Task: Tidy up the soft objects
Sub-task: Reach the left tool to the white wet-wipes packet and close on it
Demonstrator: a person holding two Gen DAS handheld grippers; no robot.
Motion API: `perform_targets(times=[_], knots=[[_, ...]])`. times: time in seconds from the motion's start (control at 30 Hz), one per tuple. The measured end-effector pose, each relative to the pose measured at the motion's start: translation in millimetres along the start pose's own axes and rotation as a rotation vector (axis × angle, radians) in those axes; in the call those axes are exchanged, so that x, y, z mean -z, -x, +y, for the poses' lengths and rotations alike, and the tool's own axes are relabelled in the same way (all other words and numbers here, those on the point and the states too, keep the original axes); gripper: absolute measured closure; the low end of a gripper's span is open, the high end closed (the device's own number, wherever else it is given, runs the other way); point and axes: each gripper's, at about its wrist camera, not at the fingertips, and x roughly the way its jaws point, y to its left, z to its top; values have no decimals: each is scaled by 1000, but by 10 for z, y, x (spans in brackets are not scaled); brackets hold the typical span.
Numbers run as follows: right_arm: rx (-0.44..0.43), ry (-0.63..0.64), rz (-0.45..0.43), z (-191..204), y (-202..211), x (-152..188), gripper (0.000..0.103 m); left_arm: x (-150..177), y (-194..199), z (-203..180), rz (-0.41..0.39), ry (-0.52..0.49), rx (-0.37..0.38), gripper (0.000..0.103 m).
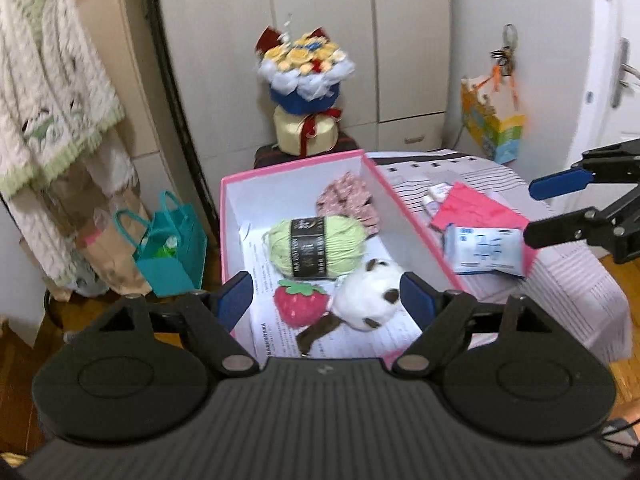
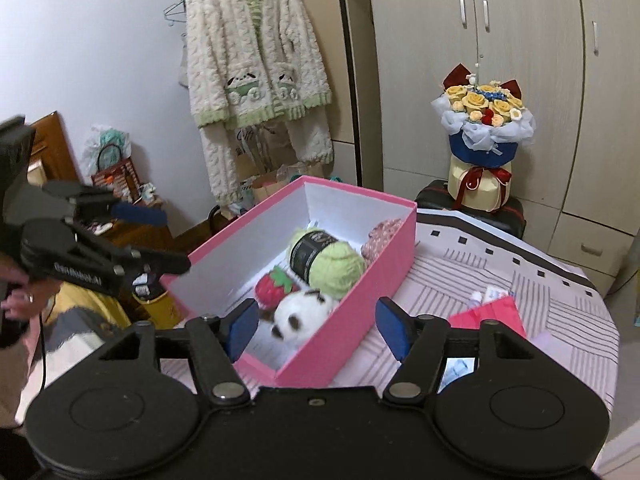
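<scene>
Both hand-held grippers are released and empty. The left hand-held gripper (image 1: 328,300) hangs at the near end of the pink box (image 1: 404,220), its spread fingers framing the box's contents; the right hand-held gripper (image 2: 316,330) hovers over the striped surface (image 2: 520,280) at the box's right flank.

Already inside the box, nearest first, lie the panda plush (image 1: 368,296) and strawberry plush (image 1: 300,302) side by side, then the green yarn ball (image 1: 316,246), then a floral fabric piece (image 1: 348,204) against the far wall.

Outside the box, on the surface to its right, a tissue pack (image 1: 486,250) lies on a pink cloth (image 1: 480,208), its long axis running roughly left to right in the left wrist view. It sits just at the right hand-held gripper's fingertips (image 1: 560,232), well apart from the left one, so the right hand looks the likelier one to fetch it, carrying it leftward over the box's long wall.
</scene>
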Motion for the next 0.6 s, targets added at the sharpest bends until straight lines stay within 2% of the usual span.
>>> perform_targets(times=[0.07, 0.23, 0.4, 0.6], knots=[[1, 6, 4, 21, 127, 65, 32, 8, 128, -94, -22, -22, 15, 15], [29, 24, 5, 8, 375, 294, 31, 35, 235, -370, -28, -47, 94, 15], [59, 14, -2, -101, 527, 561, 31, -98, 110, -728, 16, -63, 218, 15], [98, 0, -1, -276, 565, 843, 30, -209, -129, -1191, 18, -77, 330, 15]])
